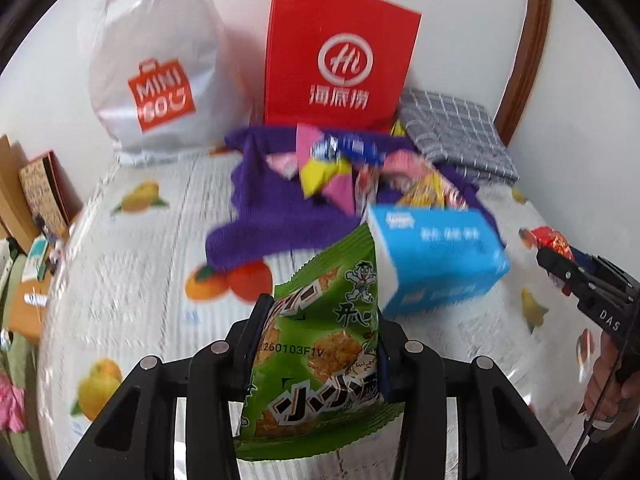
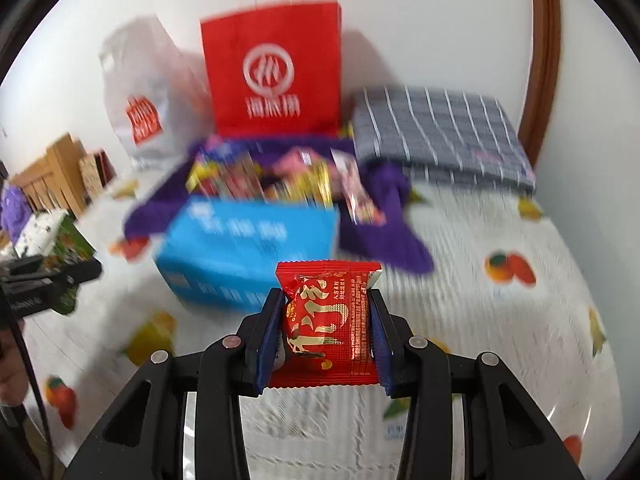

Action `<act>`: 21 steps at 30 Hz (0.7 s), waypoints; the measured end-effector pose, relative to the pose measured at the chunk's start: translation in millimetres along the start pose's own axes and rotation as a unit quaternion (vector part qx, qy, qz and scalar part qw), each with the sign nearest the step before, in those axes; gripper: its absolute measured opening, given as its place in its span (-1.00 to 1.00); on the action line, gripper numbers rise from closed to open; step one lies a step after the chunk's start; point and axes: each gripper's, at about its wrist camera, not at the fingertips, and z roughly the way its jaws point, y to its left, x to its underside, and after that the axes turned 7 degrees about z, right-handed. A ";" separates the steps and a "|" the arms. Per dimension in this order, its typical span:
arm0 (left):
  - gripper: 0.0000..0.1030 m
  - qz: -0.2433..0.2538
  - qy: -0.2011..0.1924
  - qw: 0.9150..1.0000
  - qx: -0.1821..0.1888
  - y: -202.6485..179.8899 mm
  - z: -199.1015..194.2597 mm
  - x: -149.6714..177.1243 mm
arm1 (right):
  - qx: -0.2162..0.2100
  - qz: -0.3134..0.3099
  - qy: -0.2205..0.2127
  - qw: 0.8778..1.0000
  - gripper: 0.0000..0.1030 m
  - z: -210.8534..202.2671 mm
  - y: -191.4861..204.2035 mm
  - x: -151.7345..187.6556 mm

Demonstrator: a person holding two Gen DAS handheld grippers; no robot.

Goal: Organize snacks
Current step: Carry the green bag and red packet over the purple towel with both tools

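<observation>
My left gripper [image 1: 320, 320] is shut on a green snack packet [image 1: 320, 360] and holds it above the fruit-print bedsheet [image 1: 132, 280]. My right gripper [image 2: 326, 312] is shut on a red snack packet [image 2: 328, 328]; it also shows at the right edge of the left wrist view [image 1: 560, 256]. A blue box [image 1: 436, 256] lies ahead, also in the right wrist view [image 2: 248, 244]. Behind it a pile of small snack packets [image 1: 332, 164] lies on a purple cloth [image 1: 260, 200]. A red paper bag [image 1: 340, 56] and a white Miniso bag [image 1: 156, 64] stand against the wall.
A folded grey checked cloth [image 2: 444, 136] lies at the back right beside a wooden frame [image 2: 544, 52]. Wooden furniture and boxes [image 2: 52, 176] stand at the left edge of the bed. The left gripper shows at the far left of the right wrist view [image 2: 60, 276].
</observation>
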 end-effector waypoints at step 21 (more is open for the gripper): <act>-0.20 -0.022 -0.064 0.998 0.012 19.7 12.5 -149.4 | -0.026 -0.004 -0.034 0.999 -0.21 39.0 51.1 -139.3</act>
